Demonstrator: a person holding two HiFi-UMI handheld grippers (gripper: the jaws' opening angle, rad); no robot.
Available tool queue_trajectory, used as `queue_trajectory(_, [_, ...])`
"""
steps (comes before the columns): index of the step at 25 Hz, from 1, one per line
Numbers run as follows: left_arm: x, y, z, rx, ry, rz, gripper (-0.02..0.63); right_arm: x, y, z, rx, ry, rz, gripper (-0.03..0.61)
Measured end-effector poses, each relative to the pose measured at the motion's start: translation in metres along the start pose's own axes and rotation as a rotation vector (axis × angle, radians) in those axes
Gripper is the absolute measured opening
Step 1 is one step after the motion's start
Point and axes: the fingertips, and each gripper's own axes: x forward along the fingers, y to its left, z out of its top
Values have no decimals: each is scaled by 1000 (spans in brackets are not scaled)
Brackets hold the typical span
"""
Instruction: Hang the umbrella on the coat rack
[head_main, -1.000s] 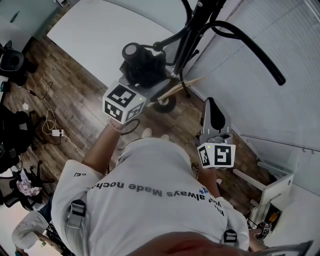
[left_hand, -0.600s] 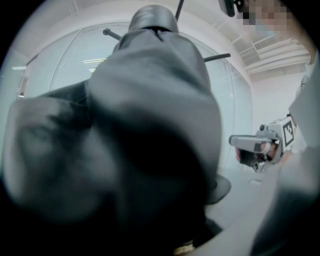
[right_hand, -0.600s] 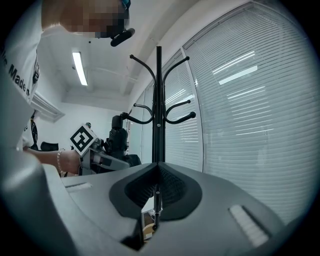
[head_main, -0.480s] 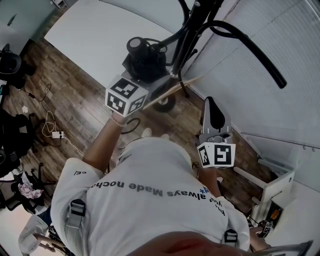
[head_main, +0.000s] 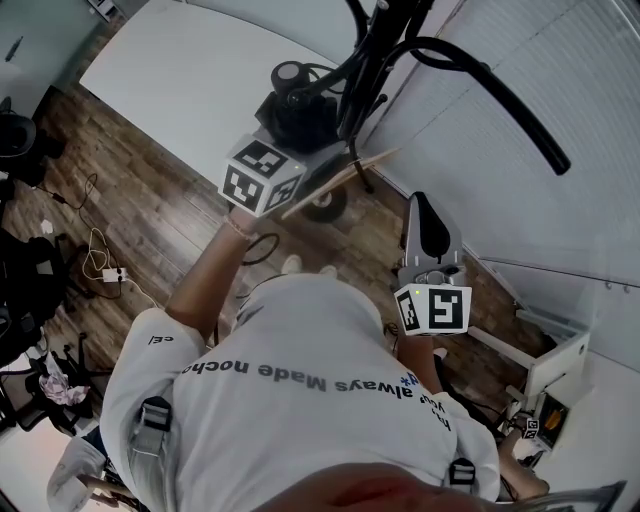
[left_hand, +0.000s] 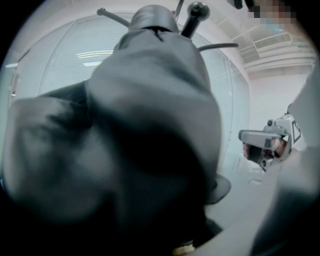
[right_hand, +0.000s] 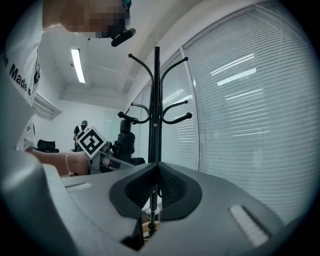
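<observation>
A folded black umbrella is held out in front of the person, and my left gripper is shut on it just behind the bundle. The umbrella's dark fabric fills the left gripper view and hides the jaws. It is close to the pole of the black coat rack, whose curved arms spread above it. The rack stands straight ahead in the right gripper view, with the umbrella left of its pole. My right gripper hangs lower at the person's right, its jaws together on nothing.
A pale wooden stick runs slantwise under the left gripper. The rack's round base sits on the wood floor. A white table lies behind it, white blinds to the right. Cables and a power strip lie at the left.
My left gripper has carried the umbrella up the picture and rightward, closer to the rack's pole. The right gripper has stayed where it was.
</observation>
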Motion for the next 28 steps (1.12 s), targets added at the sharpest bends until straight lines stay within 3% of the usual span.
queue_trajectory(13, [32, 5, -8, 27, 78, -20, 285, -3, -2, -5, 7, 13, -18, 2])
queue_trajectory(22, [44, 6, -45, 68, 198, -15, 288, -7, -1, -9, 10, 19, -27, 2])
queue_trajectory(28, [49, 10, -60, 79, 204, -1, 291, -10, 1, -10, 12, 24, -32, 2])
